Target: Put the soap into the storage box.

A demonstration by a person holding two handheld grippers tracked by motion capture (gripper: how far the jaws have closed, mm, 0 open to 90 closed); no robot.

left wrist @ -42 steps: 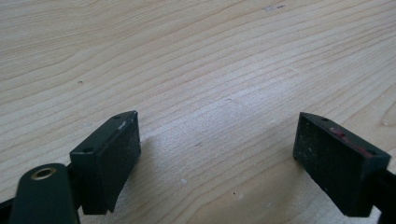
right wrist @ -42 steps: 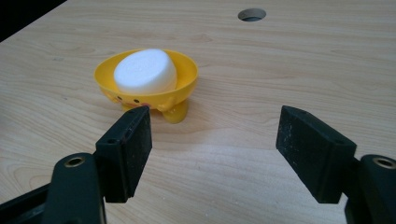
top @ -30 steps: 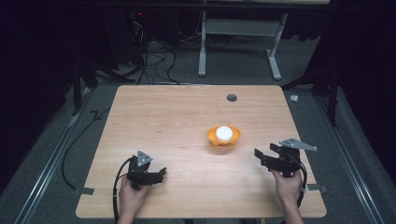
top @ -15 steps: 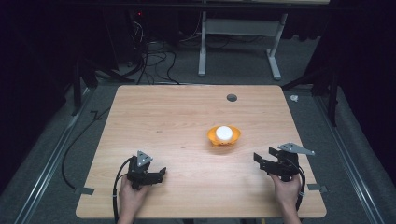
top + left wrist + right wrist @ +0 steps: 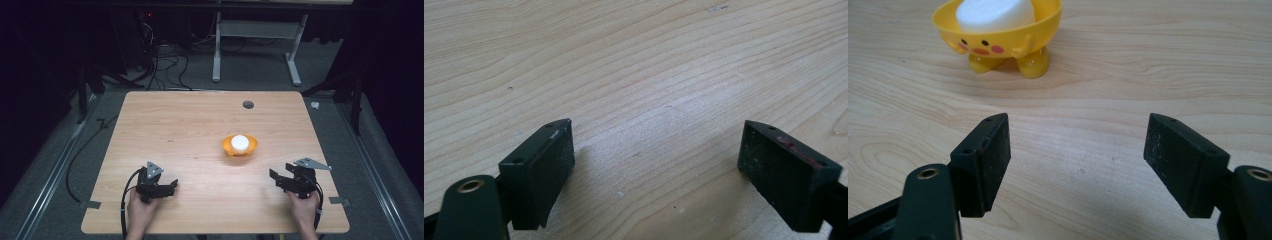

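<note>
Overhead faces forward-down; gripper cameras low, near table (image 5: 200, 130).

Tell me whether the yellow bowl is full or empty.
Full: the yellow bowl holds a white round block that rises above its rim.

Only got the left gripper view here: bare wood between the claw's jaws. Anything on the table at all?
Observer: Yes. A yellow bowl with a face stands right of the table's middle.
Operator: Empty?
Observer: No, a white round piece sits in it.
Operator: Which claw is nearer to it?
Observer: The right claw. In the right gripper view the bowl stands ahead of its jaws, which are apart with nothing between them.
</note>
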